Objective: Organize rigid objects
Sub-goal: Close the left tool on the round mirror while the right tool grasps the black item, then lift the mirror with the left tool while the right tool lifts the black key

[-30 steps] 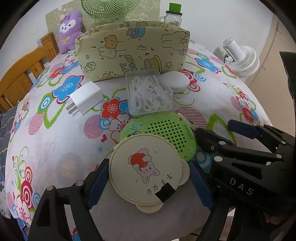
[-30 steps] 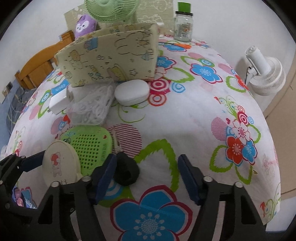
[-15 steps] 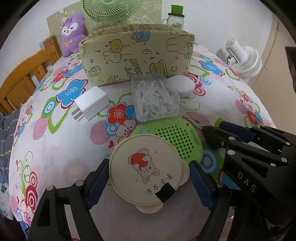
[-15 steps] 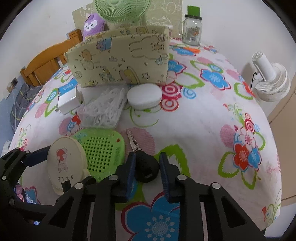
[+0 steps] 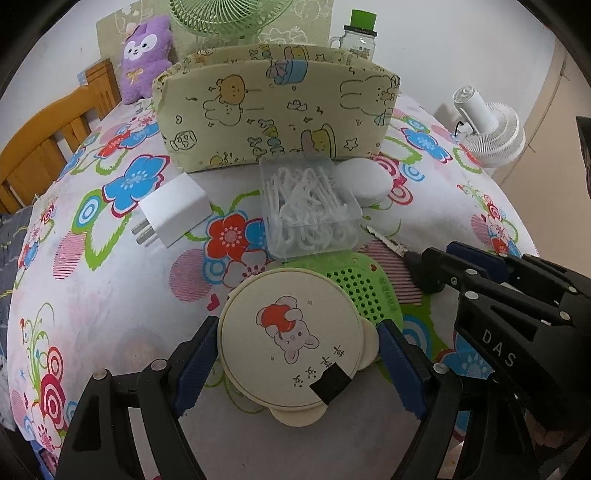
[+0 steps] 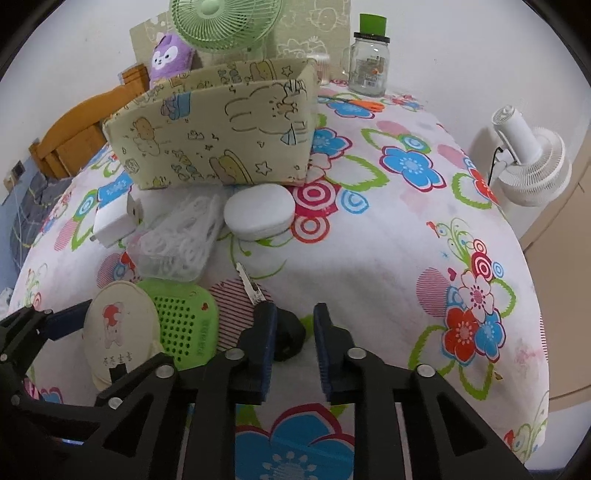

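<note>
A round cream case point(image 5: 291, 339) with a rabbit picture sits between the pads of my left gripper point(image 5: 297, 326), which is shut on its rim. It overlaps a green perforated case point(image 5: 365, 284) on the flowered tablecloth. To the right, my right gripper point(image 6: 295, 314) is shut on the black head of a key point(image 6: 290, 332). The key's metal blade point(image 6: 249, 284) points away over the cloth. Farther back lie a clear box of white floss picks point(image 5: 310, 210), a white charger plug point(image 5: 173, 210) and a white oval case point(image 6: 260, 210). Behind them stands an open cartoon-print fabric box point(image 6: 221, 136).
At the back stand a green fan point(image 6: 225, 22), a purple plush toy point(image 5: 147, 55) and a glass jar with a green lid point(image 6: 369, 62); orange scissors point(image 6: 364, 105) lie near the jar. A white fan point(image 6: 532, 162) stands off the table's right edge, a wooden chair point(image 5: 44, 140) at the left.
The right gripper's jaws, open around the key's black head a second ago, have shut on it. The left gripper keeps the same hold on the cream case.
</note>
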`<state>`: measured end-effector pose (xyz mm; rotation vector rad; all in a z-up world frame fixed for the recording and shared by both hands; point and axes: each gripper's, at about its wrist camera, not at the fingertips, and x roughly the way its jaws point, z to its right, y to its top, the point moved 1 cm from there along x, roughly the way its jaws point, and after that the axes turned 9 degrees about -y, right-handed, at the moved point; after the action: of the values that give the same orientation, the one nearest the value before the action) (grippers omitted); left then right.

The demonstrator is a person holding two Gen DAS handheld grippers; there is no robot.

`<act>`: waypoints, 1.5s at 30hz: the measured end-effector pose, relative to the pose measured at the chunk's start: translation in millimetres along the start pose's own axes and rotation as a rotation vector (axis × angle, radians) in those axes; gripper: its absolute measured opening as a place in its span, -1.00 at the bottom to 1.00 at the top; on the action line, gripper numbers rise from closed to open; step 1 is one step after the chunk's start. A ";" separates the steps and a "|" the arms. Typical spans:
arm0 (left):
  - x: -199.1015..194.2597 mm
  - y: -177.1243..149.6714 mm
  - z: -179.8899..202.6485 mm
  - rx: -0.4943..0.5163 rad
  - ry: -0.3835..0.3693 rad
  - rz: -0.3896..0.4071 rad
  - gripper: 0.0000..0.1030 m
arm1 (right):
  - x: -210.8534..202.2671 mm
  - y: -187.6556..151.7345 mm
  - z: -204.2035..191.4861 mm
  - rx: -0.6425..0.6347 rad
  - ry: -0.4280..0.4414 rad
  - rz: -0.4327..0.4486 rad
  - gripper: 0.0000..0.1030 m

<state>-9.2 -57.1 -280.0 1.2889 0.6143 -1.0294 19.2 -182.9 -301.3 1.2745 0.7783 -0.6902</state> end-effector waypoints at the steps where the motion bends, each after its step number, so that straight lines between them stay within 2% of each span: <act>1: 0.0 -0.3 -0.9 -0.002 -0.001 -0.002 0.66 | 0.4 0.0 0.3 0.000 -0.001 -0.002 -0.31; 3: -0.3 -0.2 -2.6 -0.008 -0.006 -0.006 0.66 | 2.6 -0.2 0.8 0.014 0.010 -0.019 -0.18; 10: -2.1 -0.5 -4.7 0.025 0.020 -0.020 0.66 | 6.2 -1.9 -6.8 0.004 0.032 -0.037 -0.17; 16: -3.3 -1.7 -4.9 0.078 0.051 -0.015 0.66 | 5.8 -3.8 -14.9 -0.018 -0.008 -0.021 -0.13; 19: -4.6 -2.9 0.3 0.123 0.076 -0.001 0.66 | 5.5 -5.2 -17.4 -0.043 -0.019 -0.009 -0.18; 20: -4.7 -2.7 1.8 0.132 0.081 0.000 0.66 | 5.2 -5.1 -18.1 -0.057 -0.013 -0.005 -0.32; 30: -2.0 5.1 -0.4 0.082 0.034 -0.016 0.66 | 3.6 2.0 -9.0 -0.019 -0.032 -0.018 -0.32; 36: -8.2 16.4 3.2 0.060 0.001 0.006 0.66 | -6.5 15.3 -0.9 0.001 -0.046 0.007 -0.32; 45: -27.7 40.3 7.5 0.078 -0.009 0.058 0.66 | -26.9 42.1 6.3 0.028 -0.057 0.064 -0.32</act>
<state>12.5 -58.6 -235.6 1.3618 0.5318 -1.0188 38.8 -181.5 -254.9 1.2945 0.6808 -0.6853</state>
